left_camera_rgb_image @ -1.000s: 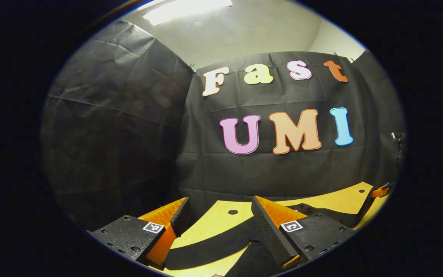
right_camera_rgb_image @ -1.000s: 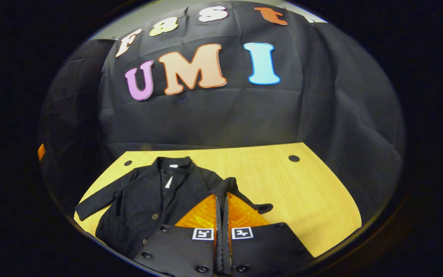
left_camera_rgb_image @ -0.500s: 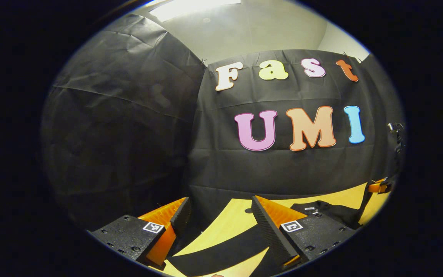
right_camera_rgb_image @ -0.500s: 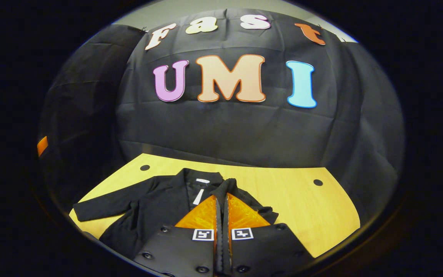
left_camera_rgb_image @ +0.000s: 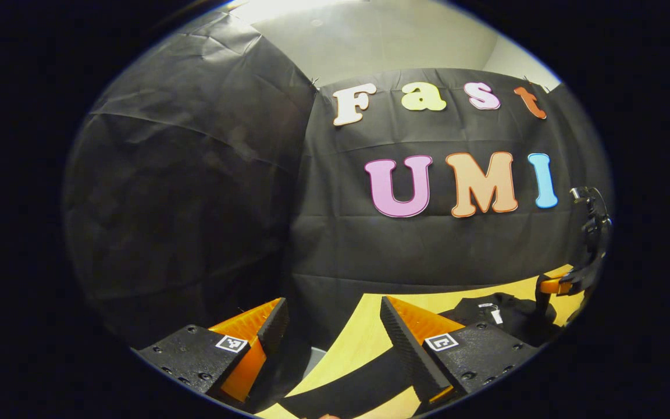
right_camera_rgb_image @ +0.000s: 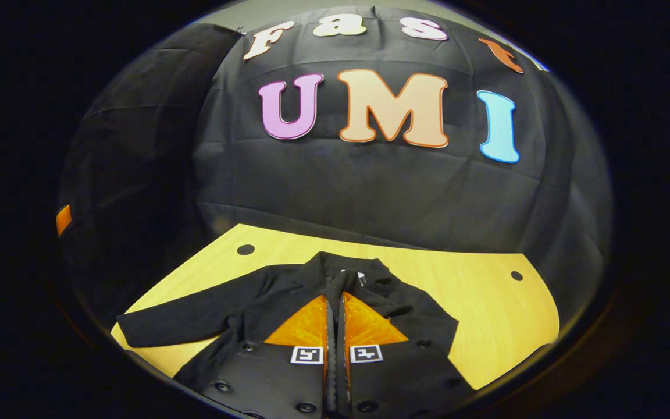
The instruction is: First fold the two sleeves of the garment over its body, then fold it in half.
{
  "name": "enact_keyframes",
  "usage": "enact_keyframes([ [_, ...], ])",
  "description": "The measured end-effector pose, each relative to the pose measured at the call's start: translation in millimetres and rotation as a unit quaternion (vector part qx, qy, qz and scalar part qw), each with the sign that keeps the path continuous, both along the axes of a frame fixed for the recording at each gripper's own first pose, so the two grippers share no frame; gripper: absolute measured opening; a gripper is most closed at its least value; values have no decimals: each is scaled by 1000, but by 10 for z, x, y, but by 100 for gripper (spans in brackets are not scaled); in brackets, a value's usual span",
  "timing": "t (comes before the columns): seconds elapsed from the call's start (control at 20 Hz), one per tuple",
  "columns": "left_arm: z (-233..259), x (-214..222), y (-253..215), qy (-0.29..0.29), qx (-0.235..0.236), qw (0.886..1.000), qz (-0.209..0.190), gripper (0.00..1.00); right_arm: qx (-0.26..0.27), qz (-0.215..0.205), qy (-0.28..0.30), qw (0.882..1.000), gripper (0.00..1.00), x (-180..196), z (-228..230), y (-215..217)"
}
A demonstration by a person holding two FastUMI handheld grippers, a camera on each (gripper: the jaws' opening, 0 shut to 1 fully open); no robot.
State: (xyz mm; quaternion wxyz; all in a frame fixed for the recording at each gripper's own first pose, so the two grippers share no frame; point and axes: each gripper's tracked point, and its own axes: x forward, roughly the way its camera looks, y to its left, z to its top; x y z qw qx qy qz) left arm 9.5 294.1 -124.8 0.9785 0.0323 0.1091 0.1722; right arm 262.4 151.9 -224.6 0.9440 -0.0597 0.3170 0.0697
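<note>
Right sleeve pinched and carried over the jacket; left hand-held gripper waiting wide.

My right hand-held gripper (right_camera_rgb_image: 335, 302) is closed to a sliver on the right sleeve (right_camera_rgb_image: 344, 278), a fold of black cloth bunched at its tips, held just above the chest of the jacket (right_camera_rgb_image: 236, 314) so I can lay it across the body. The jacket lies front up on the tabletop (right_camera_rgb_image: 486, 314), collar toward the wall, and its left sleeve (right_camera_rgb_image: 178, 320) is stretched out flat to the side, not yet folded, I judge. My left hand-held gripper (left_camera_rgb_image: 329, 329) hangs wide apart and empty above that sleeve (left_camera_rgb_image: 346, 387), ready to take it next, I think; from there the right hand-held gripper (left_camera_rgb_image: 550, 285) is near the collar.
</note>
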Motion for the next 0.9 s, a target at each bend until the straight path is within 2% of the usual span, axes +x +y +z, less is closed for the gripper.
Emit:
enact_keyframes([
  [0.55, -295, -210, 461, 31, -25, 999, 26, 96, -12, 54, 19, 998, 1, 160, -307, 907],
  [0.7, -438, -295, 475, 51, -30, 998, 24, 95, -1, 64, 28, 998, 4, 146, -365, 1090],
  [0.75, -452, -301, 483, 54, -31, 998, 23, 95, 8, 65, 30, 997, 9, 130, -345, 1141],
  [0.9, -564, -309, 478, 64, -37, 997, 21, 95, 13, 66, 3, 998, 99, 174, -204, 1170],
])
